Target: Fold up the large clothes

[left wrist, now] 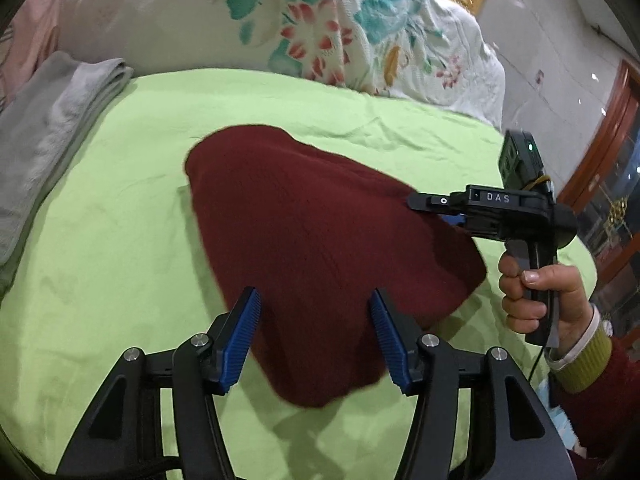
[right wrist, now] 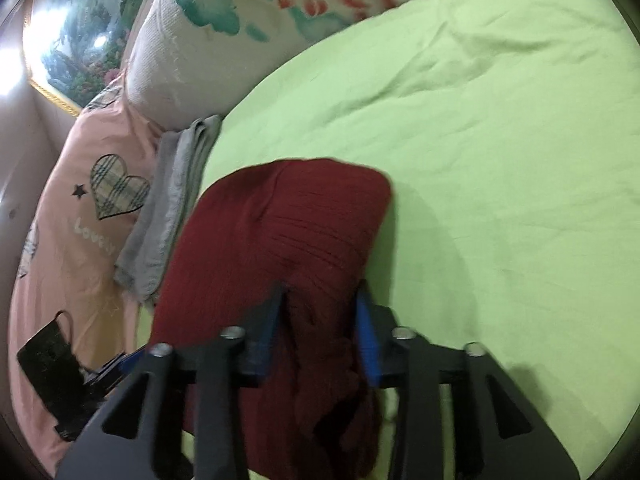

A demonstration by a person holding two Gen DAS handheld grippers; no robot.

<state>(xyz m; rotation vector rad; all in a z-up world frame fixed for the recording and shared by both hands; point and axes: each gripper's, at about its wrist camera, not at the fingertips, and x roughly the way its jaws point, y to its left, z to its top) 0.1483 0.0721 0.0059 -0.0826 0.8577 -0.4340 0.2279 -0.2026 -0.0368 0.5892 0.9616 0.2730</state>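
where it lies, dark red sweater (left wrist: 320,240) bunched

sweater (left wrist: 320,236) on bed sheet (left wrist: 120,240) (towel (left wrist: 52,128) left)

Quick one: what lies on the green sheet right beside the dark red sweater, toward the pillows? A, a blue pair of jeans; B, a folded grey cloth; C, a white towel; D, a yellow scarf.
B: a folded grey cloth lies along the edge of the green sheet, next to the dark red sweater.
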